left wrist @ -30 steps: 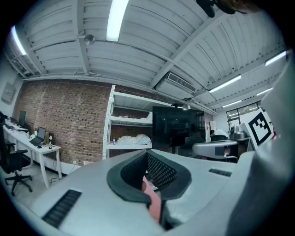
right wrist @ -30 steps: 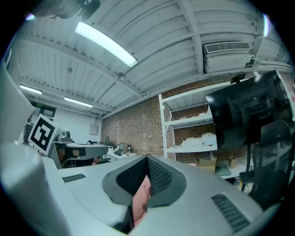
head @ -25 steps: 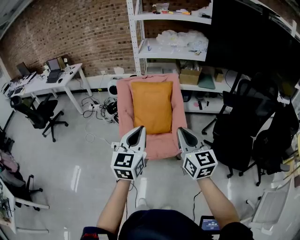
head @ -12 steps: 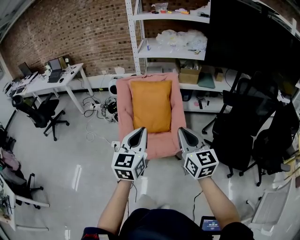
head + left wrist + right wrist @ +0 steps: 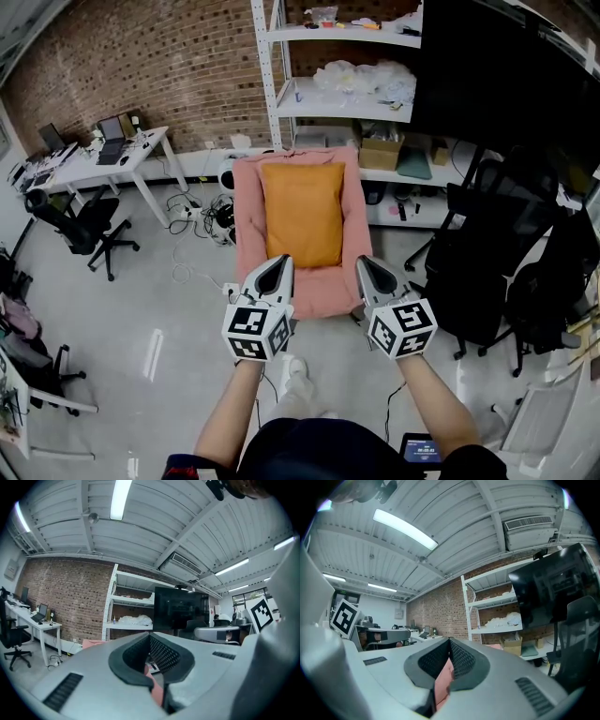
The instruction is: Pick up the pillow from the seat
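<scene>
An orange pillow (image 5: 303, 213) lies on the seat and back of a pink armchair (image 5: 249, 225) in the middle of the head view. My left gripper (image 5: 277, 262) hovers in front of the chair's left front corner, jaws shut and empty. My right gripper (image 5: 369, 263) hovers at the chair's right front corner, also shut and empty. Both are short of the pillow. In the left gripper view the tips of my left gripper (image 5: 151, 639) meet with pink chair fabric behind them; the right gripper view shows the same at my right gripper (image 5: 449, 645).
A white shelf unit (image 5: 337, 56) stands behind the chair against a brick wall. A white desk (image 5: 105, 159) and a black office chair (image 5: 80, 225) are at the left. Black chairs (image 5: 497, 244) crowd the right. Cables (image 5: 192, 220) lie on the floor left of the armchair.
The view has shifted slightly; a foot now shows on the floor below the grippers. Both grippers hold the same place before the chair.
</scene>
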The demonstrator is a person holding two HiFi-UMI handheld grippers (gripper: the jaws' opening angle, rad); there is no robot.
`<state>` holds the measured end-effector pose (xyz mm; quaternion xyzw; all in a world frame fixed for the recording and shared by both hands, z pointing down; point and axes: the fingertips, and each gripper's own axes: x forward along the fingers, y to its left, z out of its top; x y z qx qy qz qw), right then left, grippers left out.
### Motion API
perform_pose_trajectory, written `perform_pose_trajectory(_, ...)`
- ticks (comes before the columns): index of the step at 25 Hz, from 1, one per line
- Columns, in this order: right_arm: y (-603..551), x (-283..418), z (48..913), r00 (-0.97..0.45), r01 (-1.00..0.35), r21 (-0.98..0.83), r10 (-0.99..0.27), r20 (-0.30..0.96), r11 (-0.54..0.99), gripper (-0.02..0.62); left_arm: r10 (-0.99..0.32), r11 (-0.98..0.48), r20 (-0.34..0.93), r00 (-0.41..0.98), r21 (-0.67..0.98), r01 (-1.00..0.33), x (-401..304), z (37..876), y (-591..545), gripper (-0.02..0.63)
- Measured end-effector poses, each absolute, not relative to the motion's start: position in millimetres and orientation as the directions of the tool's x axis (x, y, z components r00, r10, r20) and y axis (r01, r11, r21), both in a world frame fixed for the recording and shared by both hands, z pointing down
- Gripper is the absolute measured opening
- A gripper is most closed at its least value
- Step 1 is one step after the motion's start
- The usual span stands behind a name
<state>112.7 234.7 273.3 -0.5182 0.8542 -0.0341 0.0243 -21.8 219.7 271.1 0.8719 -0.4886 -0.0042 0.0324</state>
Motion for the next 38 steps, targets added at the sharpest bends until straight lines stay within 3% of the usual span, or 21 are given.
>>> perform_pose_trajectory(38, 68, 81, 282, -0.464, -0.885, -0.075, -0.885, 0.033, 0.460, 0.017, -0.843, -0.529, 0.053, 0.536, 0.101, -0.842, -49, 280, 46, -0.002)
